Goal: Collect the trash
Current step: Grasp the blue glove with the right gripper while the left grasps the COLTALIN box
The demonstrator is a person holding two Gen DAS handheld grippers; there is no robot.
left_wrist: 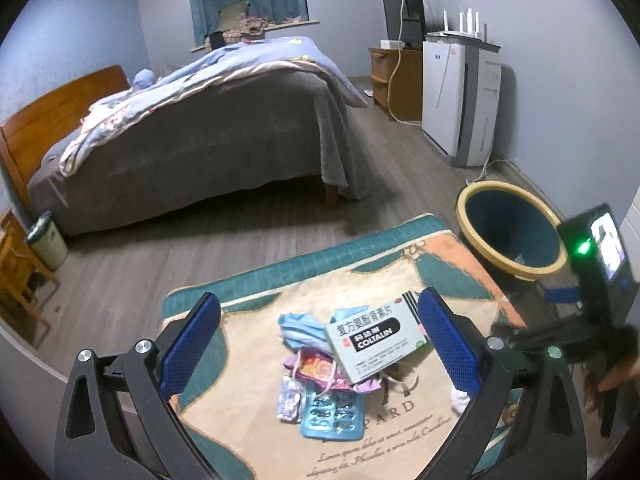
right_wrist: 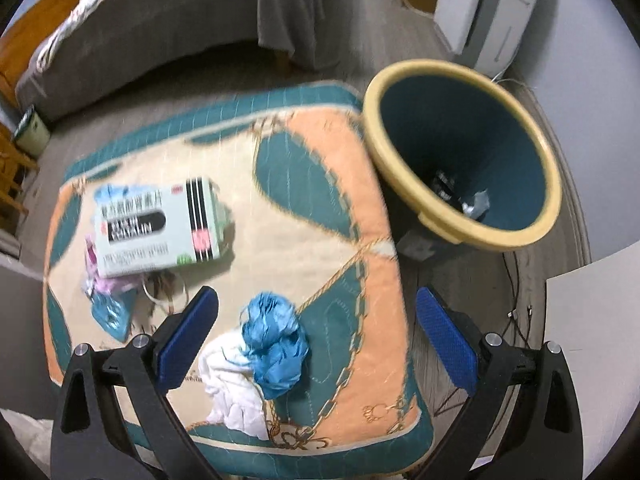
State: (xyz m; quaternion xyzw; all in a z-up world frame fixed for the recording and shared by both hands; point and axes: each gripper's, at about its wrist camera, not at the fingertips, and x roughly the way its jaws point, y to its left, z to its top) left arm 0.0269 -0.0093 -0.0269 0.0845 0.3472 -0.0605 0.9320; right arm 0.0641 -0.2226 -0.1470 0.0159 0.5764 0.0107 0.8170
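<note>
A patterned cushion (left_wrist: 256,412) (right_wrist: 320,184) carries trash. A white Coltalin medicine box (left_wrist: 372,340) (right_wrist: 156,228) lies on pink wrappers (left_wrist: 316,372), a blue blister pack (left_wrist: 332,416) (right_wrist: 110,316) and crumpled blue paper (left_wrist: 300,328). My left gripper (left_wrist: 320,340) is open above this pile, holding nothing. A crumpled blue wad (right_wrist: 276,344) and white tissue (right_wrist: 232,396) lie near the cushion's front edge, between the fingers of my open, empty right gripper (right_wrist: 316,336). The teal bin with a yellow rim (left_wrist: 512,232) (right_wrist: 464,156) stands right of the cushion with some trash inside.
A bed with a grey cover (left_wrist: 192,144) stands behind the cushion on the wood floor. A white air purifier (left_wrist: 460,96) and a wooden cabinet (left_wrist: 396,80) line the right wall. A small lidded bin (left_wrist: 46,242) stands at the left. Cables (right_wrist: 516,312) lie near the bin.
</note>
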